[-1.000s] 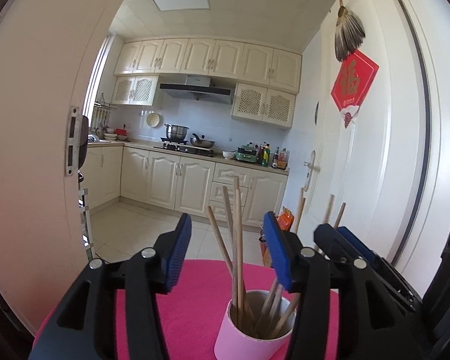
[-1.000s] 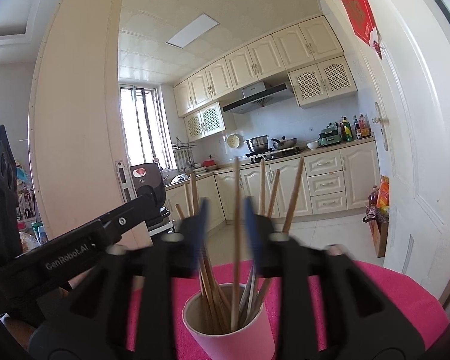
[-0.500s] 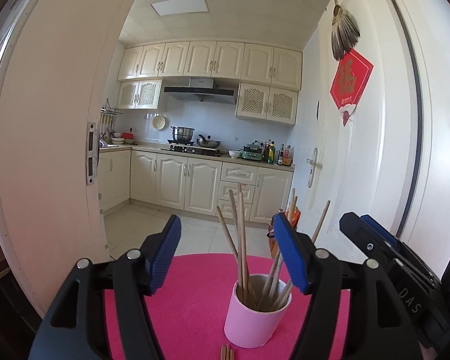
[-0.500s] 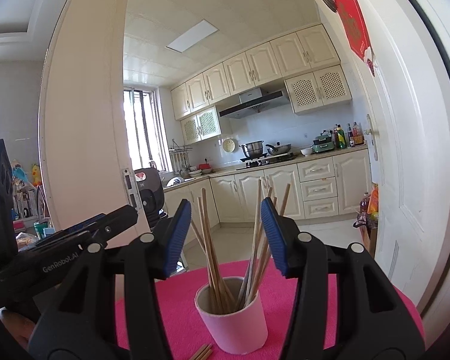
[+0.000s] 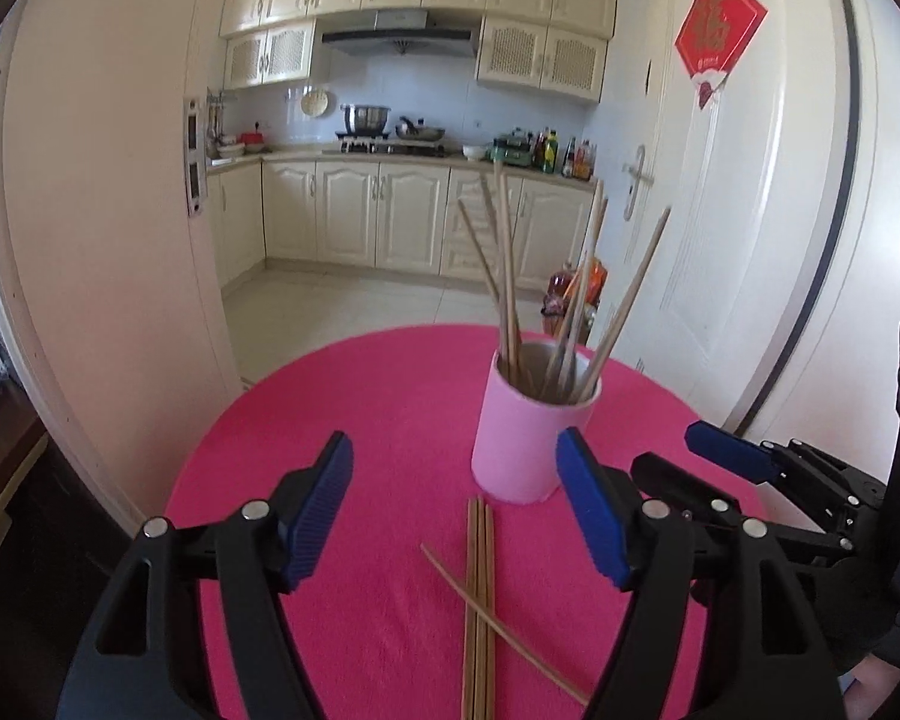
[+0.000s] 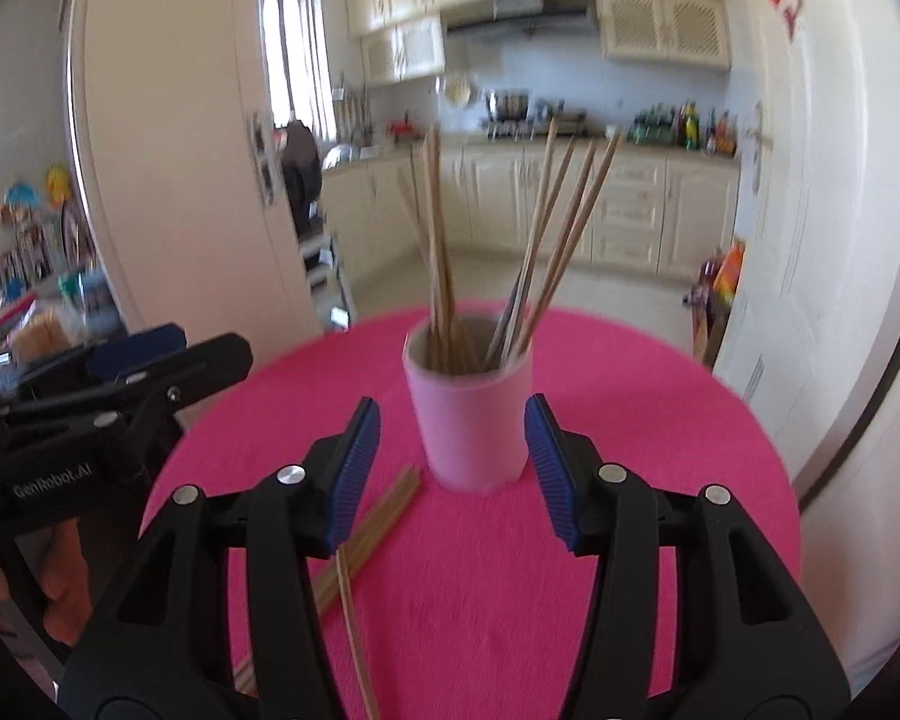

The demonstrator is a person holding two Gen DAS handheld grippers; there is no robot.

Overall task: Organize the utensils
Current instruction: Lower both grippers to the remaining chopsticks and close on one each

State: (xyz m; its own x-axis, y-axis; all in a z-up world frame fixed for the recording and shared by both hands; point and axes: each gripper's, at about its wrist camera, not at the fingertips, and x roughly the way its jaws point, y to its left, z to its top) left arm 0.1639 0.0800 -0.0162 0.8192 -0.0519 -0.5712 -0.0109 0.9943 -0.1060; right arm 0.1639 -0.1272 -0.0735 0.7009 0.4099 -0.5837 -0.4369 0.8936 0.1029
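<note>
A pink cup (image 5: 525, 438) (image 6: 468, 420) stands on the round table with the pink cloth (image 5: 360, 396) (image 6: 630, 420). Several wooden chopsticks (image 5: 507, 276) (image 6: 438, 228) stand in it. More loose chopsticks (image 5: 479, 588) (image 6: 384, 516) lie flat on the cloth in front of the cup, one crossing the others. My left gripper (image 5: 453, 450) hovers above these loose sticks; its jaws are opening and nothing is between them. My right gripper (image 6: 451, 414) is open and empty, with the cup just beyond its tips. Each gripper shows at the edge of the other's view (image 5: 690, 462) (image 6: 192, 354).
A white door (image 5: 750, 240) stands close to the table's right, a cream wall and door frame (image 5: 120, 210) to its left. Behind the table is a kitchen floor with bags (image 5: 570, 294) by the door. A hand (image 6: 60, 600) holds the left gripper.
Both grippers have tipped downward and drawn back from the cup, so the loose chopsticks on the cloth have come into view. The left jaws stand wider apart than before.
</note>
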